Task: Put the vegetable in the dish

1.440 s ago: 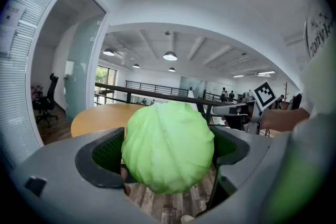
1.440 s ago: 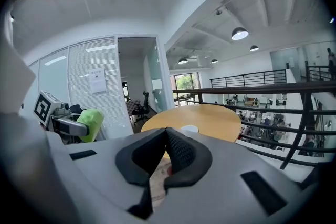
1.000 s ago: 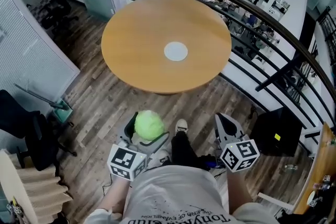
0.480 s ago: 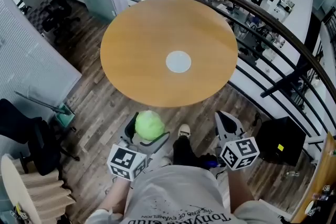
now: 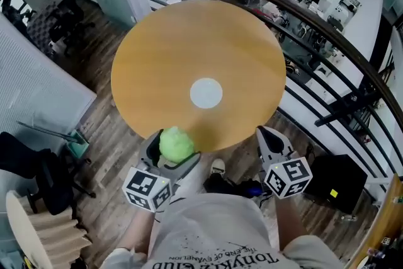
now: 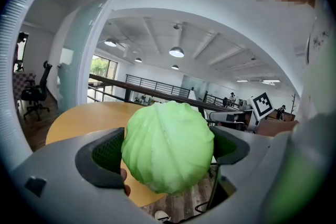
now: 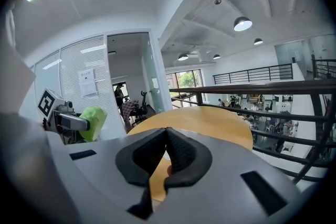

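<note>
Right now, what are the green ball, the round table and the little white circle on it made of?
Cabbage: maybe plastic or foam; even matte green with shallow leaf veins, though it could be real.
Table: wood or wood-look laminate, smooth satin tan.
Dish: ceramic or plastic, plain white; too small to tell.

Grippers and cabbage brought up to the table's near edge.
A second ago the left gripper (image 5: 173, 148) held the pale green round cabbage (image 5: 177, 142) over the grey-brown plank floor (image 5: 119, 142), well short of the round light-wood table (image 5: 189, 41). Now the cabbage overlaps that table's near edge in the head view. The right gripper (image 5: 265, 133) has come forward too, and its tip now meets the near edge where before it was over the floor. The small white round dish (image 5: 206, 92) at the table's middle, once well apart from the cabbage, now lies near, just beyond it. The table fills more of the head view.
</note>
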`<state>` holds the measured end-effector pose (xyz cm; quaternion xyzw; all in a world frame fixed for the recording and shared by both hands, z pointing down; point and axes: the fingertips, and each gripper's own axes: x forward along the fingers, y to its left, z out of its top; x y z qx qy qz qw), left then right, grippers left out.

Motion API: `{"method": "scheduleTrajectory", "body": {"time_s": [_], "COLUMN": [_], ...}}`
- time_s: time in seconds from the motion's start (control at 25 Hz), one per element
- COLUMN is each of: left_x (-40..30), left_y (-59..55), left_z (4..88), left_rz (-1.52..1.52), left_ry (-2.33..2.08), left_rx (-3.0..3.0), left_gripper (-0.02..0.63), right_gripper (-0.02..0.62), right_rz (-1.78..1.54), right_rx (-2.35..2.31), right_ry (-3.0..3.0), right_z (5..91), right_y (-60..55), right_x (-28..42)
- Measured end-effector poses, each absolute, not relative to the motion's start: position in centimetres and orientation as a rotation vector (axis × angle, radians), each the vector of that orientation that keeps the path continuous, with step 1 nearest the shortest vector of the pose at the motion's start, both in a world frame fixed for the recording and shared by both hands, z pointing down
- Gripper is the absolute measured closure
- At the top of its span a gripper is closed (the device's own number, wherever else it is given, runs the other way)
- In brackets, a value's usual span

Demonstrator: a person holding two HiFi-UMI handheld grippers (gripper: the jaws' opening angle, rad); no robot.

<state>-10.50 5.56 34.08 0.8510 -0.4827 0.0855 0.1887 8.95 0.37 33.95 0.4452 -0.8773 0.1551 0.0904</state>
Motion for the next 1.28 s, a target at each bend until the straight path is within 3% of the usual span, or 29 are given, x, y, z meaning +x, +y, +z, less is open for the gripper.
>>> {"method": "scheduleTrajectory", "body": {"time_s": [0.36, 1.28], "left_x": [-7.4, -9.6], "left_y": [0.0, -7.9], "left_z": [34.2, 37.9], "left_rz": [0.273, 0.513], "left_ry": [-1.394, -1.29], "left_rx": [2.369, 2.391], "left_gripper": [0.112, 0.112], "right_gripper": [0.574, 0.574], "right_rz": [0.516, 0.602], "right_rx": [1.253, 1.36], "right_ry": [-2.639, -2.528], "right_z": [34.9, 36.7], "right_y": [-5.1, -11.6], "right_x": [11.0, 10.0]}}
